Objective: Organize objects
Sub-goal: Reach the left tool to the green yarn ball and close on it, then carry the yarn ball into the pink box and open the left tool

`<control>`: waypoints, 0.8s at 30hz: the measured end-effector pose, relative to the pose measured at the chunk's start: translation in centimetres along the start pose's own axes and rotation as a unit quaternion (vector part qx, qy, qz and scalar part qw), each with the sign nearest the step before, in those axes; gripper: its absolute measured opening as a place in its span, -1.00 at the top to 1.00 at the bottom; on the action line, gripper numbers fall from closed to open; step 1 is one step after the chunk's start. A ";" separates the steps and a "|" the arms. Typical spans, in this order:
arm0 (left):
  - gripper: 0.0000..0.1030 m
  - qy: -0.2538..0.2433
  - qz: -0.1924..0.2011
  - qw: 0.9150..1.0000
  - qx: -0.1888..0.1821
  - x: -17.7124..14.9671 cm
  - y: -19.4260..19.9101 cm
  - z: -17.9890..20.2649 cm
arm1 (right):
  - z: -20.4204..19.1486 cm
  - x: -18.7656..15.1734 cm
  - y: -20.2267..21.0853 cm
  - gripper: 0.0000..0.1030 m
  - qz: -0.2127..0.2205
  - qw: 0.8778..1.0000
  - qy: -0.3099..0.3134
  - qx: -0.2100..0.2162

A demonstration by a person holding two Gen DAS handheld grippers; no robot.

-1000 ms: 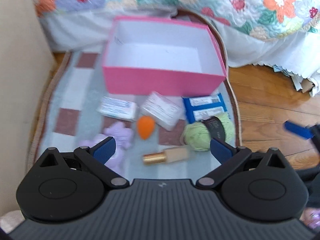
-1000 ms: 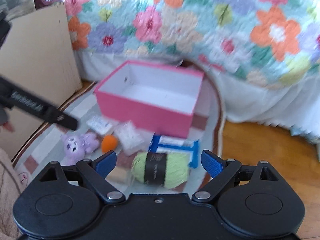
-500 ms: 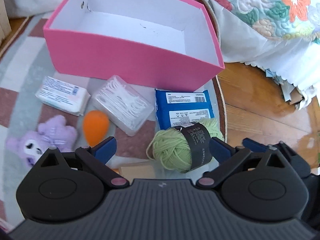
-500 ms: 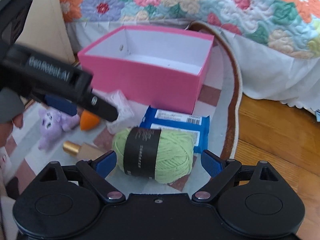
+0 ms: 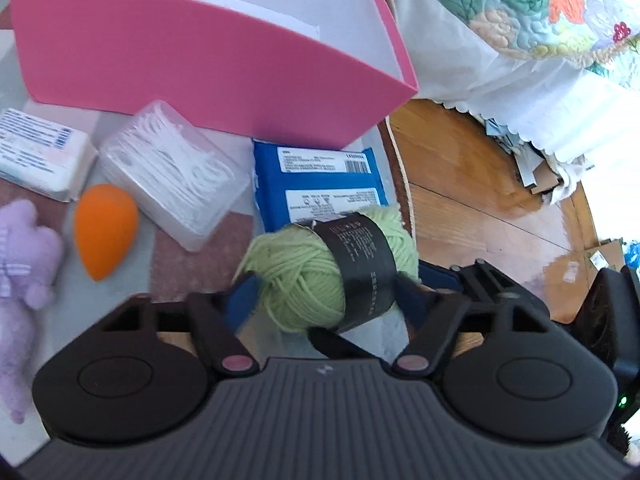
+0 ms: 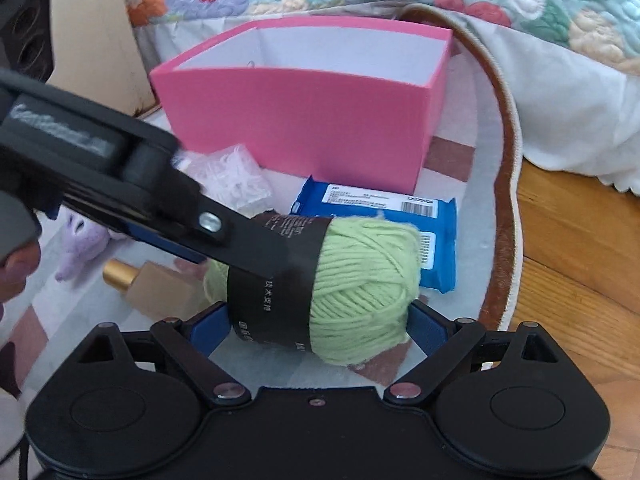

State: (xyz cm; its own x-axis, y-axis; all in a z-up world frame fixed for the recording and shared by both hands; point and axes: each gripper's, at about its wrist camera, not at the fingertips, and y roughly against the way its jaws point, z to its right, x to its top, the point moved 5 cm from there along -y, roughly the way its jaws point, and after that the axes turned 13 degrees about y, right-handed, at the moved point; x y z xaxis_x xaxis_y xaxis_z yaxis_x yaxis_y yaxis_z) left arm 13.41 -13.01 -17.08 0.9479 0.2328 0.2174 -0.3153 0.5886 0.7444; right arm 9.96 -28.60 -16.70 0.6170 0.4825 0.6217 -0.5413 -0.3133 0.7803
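A green yarn ball (image 5: 304,276) with a black paper band lies on the rug in front of the open pink box (image 5: 200,60). My left gripper (image 5: 328,300) is over it. Its jaws are closing, with both blue pads against the yarn's sides. In the right wrist view one of the left gripper's fingers (image 6: 224,228) crosses the band of the yarn ball (image 6: 360,280). My right gripper (image 6: 318,326) stands wide, a blue pad on each side of the same ball. The pink box (image 6: 300,120) looks empty where its inside shows.
Near the box lie a blue wipes packet (image 5: 320,172), a clear case of floss picks (image 5: 172,168), an orange sponge (image 5: 106,228), a purple plush (image 5: 24,256), a white tissue pack (image 5: 36,148) and a gold-capped bottle (image 6: 152,284). Wooden floor (image 5: 480,200) and a quilted bed lie to the right.
Both grippers have sunk toward the rug and now sit at the yarn ball. The left jaws have narrowed from wide open onto the yarn. The right jaws keep their width.
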 end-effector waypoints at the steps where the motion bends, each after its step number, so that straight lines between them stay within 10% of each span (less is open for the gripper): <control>1: -0.17 -0.002 0.004 1.000 0.002 -0.1 -0.1 0.0 | -0.1 0.1 -0.1 -0.78 0.000 1.000 0.006 -0.005; 24: -0.07 -0.090 0.119 0.988 -0.041 5.1 11.7 6.0 | -2.3 10.3 9.3 -0.59 0.150 0.978 0.096 -0.112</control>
State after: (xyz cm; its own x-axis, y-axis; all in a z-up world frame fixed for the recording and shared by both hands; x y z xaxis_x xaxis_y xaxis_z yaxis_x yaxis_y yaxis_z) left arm 14.84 -9.59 -3.50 0.8370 0.2346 0.4944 -0.5254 0.5970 0.6062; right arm 9.99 -24.68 -3.24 0.3053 0.5475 0.7791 -0.8058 -0.2874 0.5178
